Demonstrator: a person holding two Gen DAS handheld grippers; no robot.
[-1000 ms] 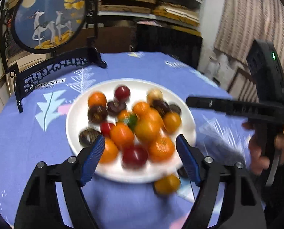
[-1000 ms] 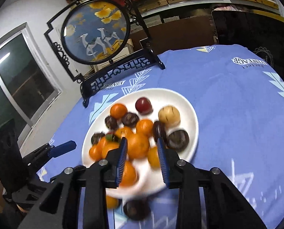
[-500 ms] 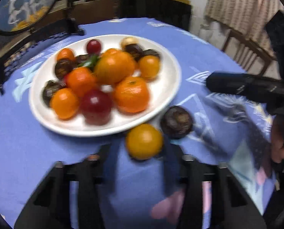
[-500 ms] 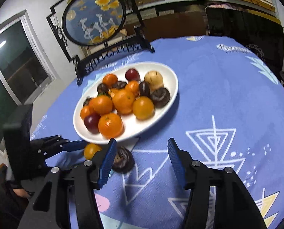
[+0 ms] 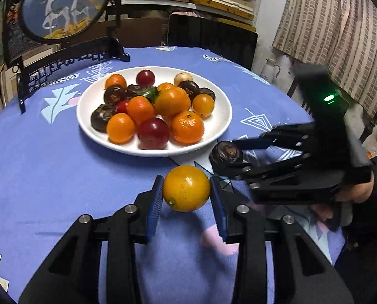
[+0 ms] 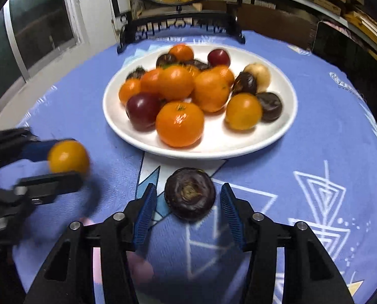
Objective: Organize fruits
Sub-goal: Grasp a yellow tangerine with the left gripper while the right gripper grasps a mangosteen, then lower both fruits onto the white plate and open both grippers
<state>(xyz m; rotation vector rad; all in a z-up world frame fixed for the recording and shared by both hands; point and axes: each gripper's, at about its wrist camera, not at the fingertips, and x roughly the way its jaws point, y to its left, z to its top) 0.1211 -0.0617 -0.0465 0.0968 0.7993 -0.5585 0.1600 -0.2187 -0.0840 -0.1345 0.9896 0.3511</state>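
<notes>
The round table under its blue patterned cloth gave loose fruit plenty of room to run, and the white plate near its middle was already heaped, so the risk I saw was a roll: anything set on that pile from the near side could nudge the front tangerine or the red plum over the low rim and off across the cloth. Just in front of the plate the left tongs were closed down onto a yellow-orange fruit, the blue pads touching both its sides, though whether it was lifted clear of the cloth I could not tell. Its skin looked smooth, glossy and faintly freckled, the sort that slips if pinched off-centre. Beside it, also in front of the plate, the right tongs stood apart around a dark mangosteen, a gap showing at each pad, so they had hold of nothing. That fruit sat on the cloth near the plate's rim, squat, brown-purple and matt, its woody button facing up. Closing on it crookedly would likely push it away towards the plate, and with the two tools working so near each other, a knock between them seemed a fair worry too.
</notes>
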